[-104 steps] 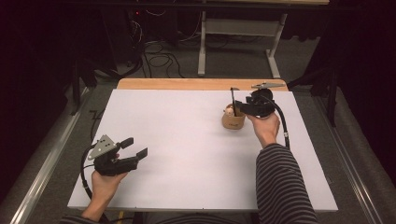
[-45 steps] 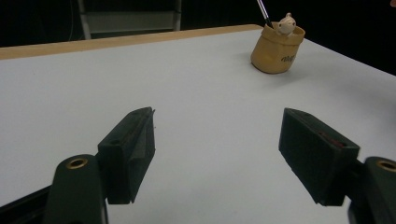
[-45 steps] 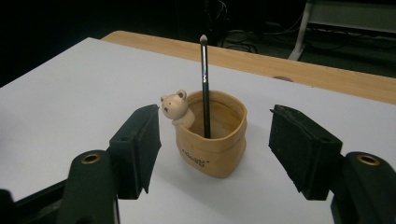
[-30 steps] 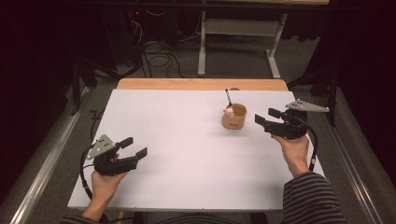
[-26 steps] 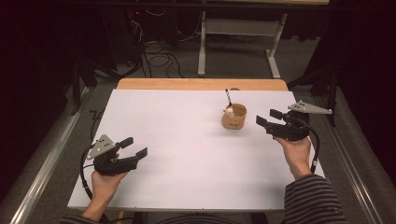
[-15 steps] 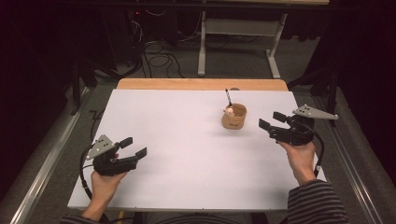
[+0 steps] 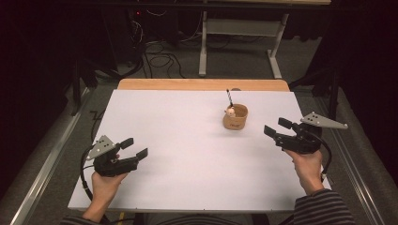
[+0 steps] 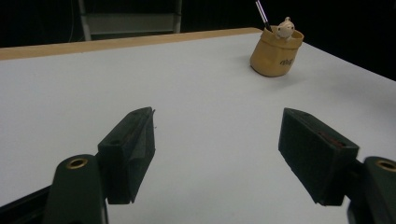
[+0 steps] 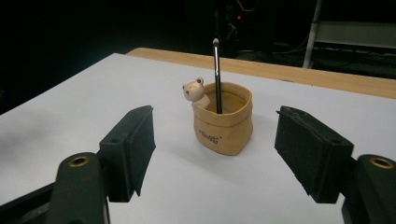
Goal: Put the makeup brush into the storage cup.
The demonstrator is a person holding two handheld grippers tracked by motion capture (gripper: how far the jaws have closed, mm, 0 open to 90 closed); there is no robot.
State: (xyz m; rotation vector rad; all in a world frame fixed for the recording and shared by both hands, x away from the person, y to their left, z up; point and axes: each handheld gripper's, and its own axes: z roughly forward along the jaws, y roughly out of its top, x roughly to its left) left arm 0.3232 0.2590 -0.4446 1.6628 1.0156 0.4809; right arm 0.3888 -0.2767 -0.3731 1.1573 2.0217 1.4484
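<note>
Right gripper (image 7: 274,130) spread, empty, just right of bear pot (image 7: 235,117); brush (image 9: 217,74) upright inside. Left gripper (image 7: 133,148) spread, well left. Risk: a careless nudge could tip the pot, spilling 1 brush.

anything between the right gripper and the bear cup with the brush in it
Nothing. The right gripper is open and apart from the bear cup, and in the high view and the right gripper view only bare white table lies between them.
</note>
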